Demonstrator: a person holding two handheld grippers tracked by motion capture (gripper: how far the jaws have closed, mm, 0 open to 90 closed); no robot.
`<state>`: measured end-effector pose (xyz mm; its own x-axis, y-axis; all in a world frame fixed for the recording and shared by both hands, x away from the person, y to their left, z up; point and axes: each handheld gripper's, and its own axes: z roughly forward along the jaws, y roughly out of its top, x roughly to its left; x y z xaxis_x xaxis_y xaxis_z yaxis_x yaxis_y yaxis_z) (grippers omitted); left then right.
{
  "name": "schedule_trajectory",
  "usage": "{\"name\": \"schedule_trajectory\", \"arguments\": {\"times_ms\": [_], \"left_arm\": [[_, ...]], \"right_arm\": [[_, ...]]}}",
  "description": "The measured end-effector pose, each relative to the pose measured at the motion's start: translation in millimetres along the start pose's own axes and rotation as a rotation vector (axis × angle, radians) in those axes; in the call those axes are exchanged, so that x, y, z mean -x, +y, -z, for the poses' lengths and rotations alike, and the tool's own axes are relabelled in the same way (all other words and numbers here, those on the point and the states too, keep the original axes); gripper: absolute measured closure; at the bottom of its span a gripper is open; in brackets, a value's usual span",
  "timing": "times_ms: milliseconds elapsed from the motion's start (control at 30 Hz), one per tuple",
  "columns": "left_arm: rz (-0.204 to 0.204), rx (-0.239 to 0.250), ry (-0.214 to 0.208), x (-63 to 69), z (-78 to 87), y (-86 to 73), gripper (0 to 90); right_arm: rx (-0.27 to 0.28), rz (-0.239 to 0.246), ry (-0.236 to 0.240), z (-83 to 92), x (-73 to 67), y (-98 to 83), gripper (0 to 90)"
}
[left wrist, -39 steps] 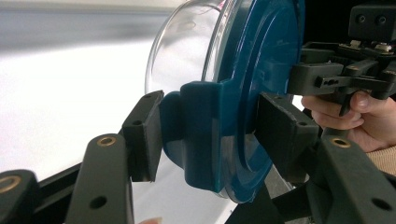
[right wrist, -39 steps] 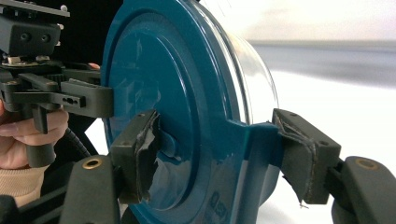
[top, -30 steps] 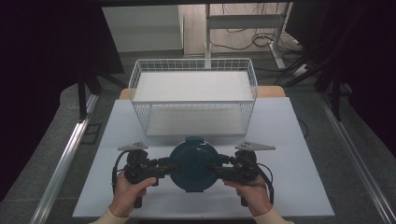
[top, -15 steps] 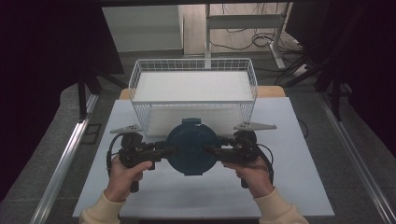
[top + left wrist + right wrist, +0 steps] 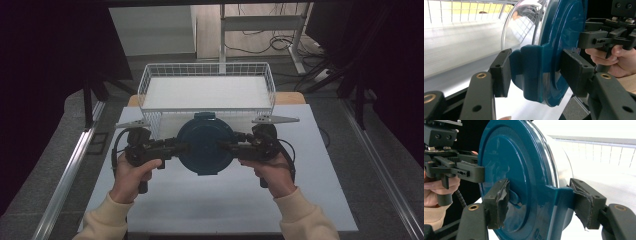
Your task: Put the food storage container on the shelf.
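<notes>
Both grippers, left gripper (image 5: pixel 172 148) and right gripper (image 5: pixel 227 146), clamp opposite latch tabs of lidded container (image 5: pixel 205 145); your two-sided grip keeps it level near wire basket (image 5: pixel 145 82).

Round container with teal lid (image 5: pixel 205 144), lid facing up, held above the table before the wire basket.

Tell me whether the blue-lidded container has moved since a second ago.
Yes. In the high view the blue-lidded container has shifted up the picture: its top edge now overlaps the front wall of the fixed wire basket, which it sat below earlier.
</notes>
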<state>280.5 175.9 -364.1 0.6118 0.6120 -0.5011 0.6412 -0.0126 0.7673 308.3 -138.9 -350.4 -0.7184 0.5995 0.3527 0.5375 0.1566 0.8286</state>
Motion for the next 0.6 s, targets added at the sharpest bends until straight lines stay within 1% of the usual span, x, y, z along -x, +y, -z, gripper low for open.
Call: {"name": "schedule_trajectory", "arguments": {"times_ms": [100,133,267,300,333,367,600], "left_arm": [[-0.010,0.001,0.003,0.8,0.0,4.0,43.8],[-0.012,0.000,0.005,1.9,0.3,8.2,43.8],[-0.023,0.005,0.005,3.1,0.7,16.6,43.8],[-0.023,0.005,0.005,3.1,0.7,16.6,43.8],[-0.025,0.005,0.006,3.7,1.1,20.7,43.8],[-0.025,0.005,0.006,3.7,1.1,20.7,43.8],[-0.037,0.011,0.013,4.7,2.4,34.0,43.8]], "right_arm": [[0.005,0.003,0.001,0.9,1.6,4.5,33.9],[0.009,0.006,0.004,1.2,2.2,6.1,33.9],[0.018,0.006,0.003,3.1,2.2,13.5,33.9],[0.018,0.006,0.003,3.1,2.2,13.5,33.9],[0.020,0.010,0.003,3.8,2.5,17.3,33.9],[0.023,0.013,0.003,3.9,3.0,19.3,33.9],[0.028,0.016,0.005,4.3,4.9,29.9,33.9]]}}
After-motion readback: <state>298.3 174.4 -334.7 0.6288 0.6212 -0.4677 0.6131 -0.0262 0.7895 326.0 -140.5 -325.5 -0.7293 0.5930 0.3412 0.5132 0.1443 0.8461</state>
